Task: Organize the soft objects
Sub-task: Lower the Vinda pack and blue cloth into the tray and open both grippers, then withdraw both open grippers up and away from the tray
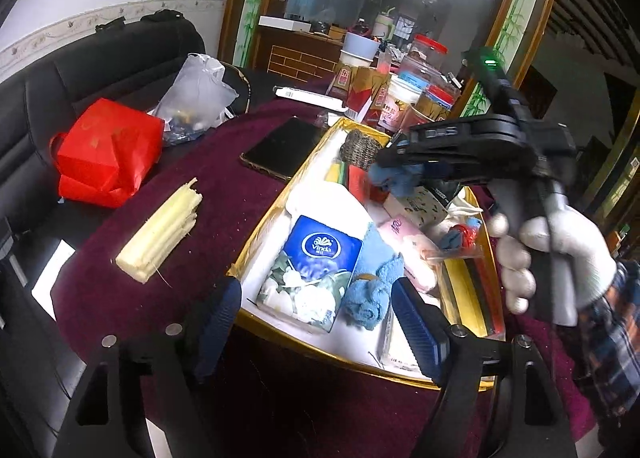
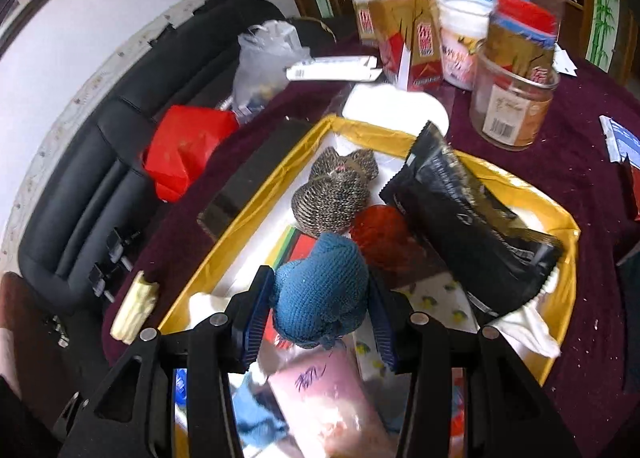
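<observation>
Reading "Vinda" on blue tissue pack (image 1: 316, 258)

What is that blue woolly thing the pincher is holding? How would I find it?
Look for the big yellow-rimmed tray on the dark red tablecloth. Above it, the right gripper squeezes a dark blue knitted bundle between its ribbed pads. It sits in front of a brownish woven ball, and it alone is lifted off the tray.

left gripper (image 1: 316, 322) jaws spread wide, empty; right gripper (image 2: 320, 308) jaws clamped.
</observation>
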